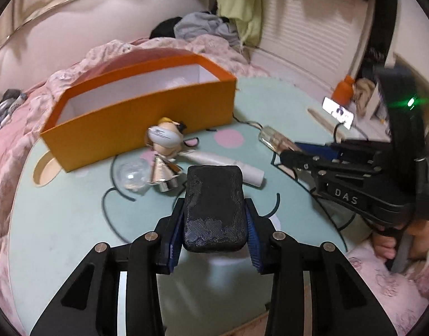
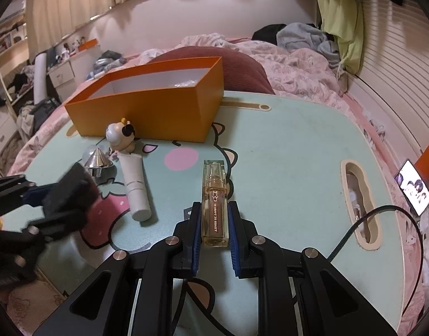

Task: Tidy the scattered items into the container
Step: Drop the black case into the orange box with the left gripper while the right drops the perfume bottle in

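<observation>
My left gripper (image 1: pixel 214 232) is shut on a black rounded block (image 1: pixel 214 207), held above the mint table; it also shows blurred in the right wrist view (image 2: pixel 68 193). My right gripper (image 2: pixel 214 232) is shut on a clear amber perfume bottle (image 2: pixel 215 204), which also shows in the left wrist view (image 1: pixel 276 140). The orange box (image 1: pixel 147 123) with a white inside stands open at the table's far side (image 2: pixel 147 112). In front of it lie a small cow figurine (image 2: pixel 120 137), a silver cone-topped clear ball (image 2: pixel 98 159) and a white tube (image 2: pixel 136 187).
The mint cartoon-print table (image 2: pixel 298 154) sits on a bed with pink bedding (image 2: pixel 298 67). A black cable (image 2: pixel 382 218) runs past a handle slot (image 2: pixel 360 204) at the right. A lit phone (image 2: pixel 414 190) lies beyond the table's right edge.
</observation>
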Action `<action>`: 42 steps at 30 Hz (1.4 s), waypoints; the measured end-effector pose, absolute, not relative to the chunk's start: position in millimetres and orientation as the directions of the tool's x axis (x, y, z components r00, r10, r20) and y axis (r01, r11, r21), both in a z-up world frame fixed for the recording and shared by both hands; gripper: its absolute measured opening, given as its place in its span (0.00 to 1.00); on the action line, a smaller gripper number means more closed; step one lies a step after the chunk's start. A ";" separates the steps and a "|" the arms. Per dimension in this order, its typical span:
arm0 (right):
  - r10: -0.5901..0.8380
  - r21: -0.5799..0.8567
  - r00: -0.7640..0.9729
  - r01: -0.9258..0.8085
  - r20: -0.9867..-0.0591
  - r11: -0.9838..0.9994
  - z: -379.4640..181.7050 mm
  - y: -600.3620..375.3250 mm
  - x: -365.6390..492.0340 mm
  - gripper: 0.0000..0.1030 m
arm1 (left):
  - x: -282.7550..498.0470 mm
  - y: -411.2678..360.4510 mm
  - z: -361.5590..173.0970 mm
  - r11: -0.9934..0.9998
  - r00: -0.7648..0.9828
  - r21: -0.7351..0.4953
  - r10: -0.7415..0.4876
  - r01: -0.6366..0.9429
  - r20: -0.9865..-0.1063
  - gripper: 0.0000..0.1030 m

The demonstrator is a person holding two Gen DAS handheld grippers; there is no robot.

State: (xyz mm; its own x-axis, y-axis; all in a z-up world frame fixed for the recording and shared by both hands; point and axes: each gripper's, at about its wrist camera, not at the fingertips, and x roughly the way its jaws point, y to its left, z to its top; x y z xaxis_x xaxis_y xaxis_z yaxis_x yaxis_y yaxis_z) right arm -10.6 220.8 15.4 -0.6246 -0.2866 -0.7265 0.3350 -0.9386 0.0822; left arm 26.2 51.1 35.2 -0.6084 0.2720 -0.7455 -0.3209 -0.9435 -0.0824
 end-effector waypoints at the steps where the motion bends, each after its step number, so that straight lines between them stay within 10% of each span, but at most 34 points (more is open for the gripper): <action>1: -0.291 0.083 -0.631 0.337 -0.720 -0.938 17.7 220.6 -9.6 0.16 | 27.7 46.4 38.5 -0.949 -0.618 -0.078 0.261 -0.307 -0.742 0.39; 17: -0.419 0.125 -0.679 0.438 -0.604 -0.890 97.4 185.7 -40.6 0.16 | -19.0 -17.8 107.6 -0.978 -0.729 -0.103 0.204 -0.182 -0.654 0.39; 31: -0.448 0.221 -0.563 0.426 -0.695 -0.877 81.0 130.8 -145.8 0.16 | -140.4 -37.2 79.2 -0.980 -0.653 -0.191 0.180 -0.055 -0.735 0.41; 35: -0.410 0.202 -0.601 0.384 -0.686 -0.901 78.0 127.8 -152.8 0.36 | -152.5 -38.9 65.2 -0.984 -0.607 -0.177 0.149 -0.014 -0.781 0.52; 42: -0.452 0.227 -0.617 0.410 -0.645 -0.884 93.3 150.6 -114.6 0.36 | -111.6 -49.8 75.3 -0.976 -0.654 -0.211 0.189 -0.046 -0.732 0.52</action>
